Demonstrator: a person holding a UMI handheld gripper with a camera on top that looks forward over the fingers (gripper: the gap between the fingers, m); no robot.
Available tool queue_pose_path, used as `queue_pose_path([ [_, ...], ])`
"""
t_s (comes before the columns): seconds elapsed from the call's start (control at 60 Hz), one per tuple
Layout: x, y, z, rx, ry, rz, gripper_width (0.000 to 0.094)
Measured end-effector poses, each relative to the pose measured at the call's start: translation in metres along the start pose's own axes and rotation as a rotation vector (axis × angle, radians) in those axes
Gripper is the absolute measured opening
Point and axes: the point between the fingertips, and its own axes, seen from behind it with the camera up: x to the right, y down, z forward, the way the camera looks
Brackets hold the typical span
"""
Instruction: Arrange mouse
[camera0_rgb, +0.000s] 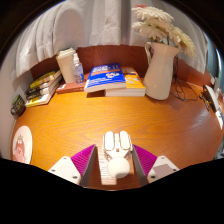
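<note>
Nearest: gripper (117, 160), fingers apart, purple pads (82, 157) facing in. Mouse (118, 153), white, sits between the fingers on the counter (80, 125), long axis running away from the camera. Whether the pads touch its sides cannot be told; a thin gap seems to show at each side, so I read it as not clamped.

Left of the mouse, near the counter edge: a round white-and-pink item (21, 147), unclear what.

Beyond the mouse: open wood, then a blue book (105, 76) on a stack, straight ahead. Left of the book, a pale carton (68, 66) and more books (42, 86). Right of the book, a white vase (158, 68) with dried flowers (162, 24). Curtain behind everything.

Risks, as judged:
- Mouse shell is smooth and curved; closing off-centre could squirt it forward or twist it.
- Pads gripping high on the sloped sides may slip on lifting.
- A long push forward heads toward the books; a swing right nears the vase, which looks top-heavy.
</note>
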Motion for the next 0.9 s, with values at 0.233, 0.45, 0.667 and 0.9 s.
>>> queue_pose_path([
  [0.233, 0.000, -0.005, 0.007, 0.003, 0.005, -0.016, 0.0483],
  [0.45, 0.000, -0.003, 0.007, -0.034, 0.021, -0.001, 0.0362],
  [0.667, -0.004, -0.062, -0.045, 0.075, 0.094, 0.020, 0.0365],
  [0.9, -0.084, -0.196, -0.179, 0.371, 0.072, 0.085, 0.0366],
])
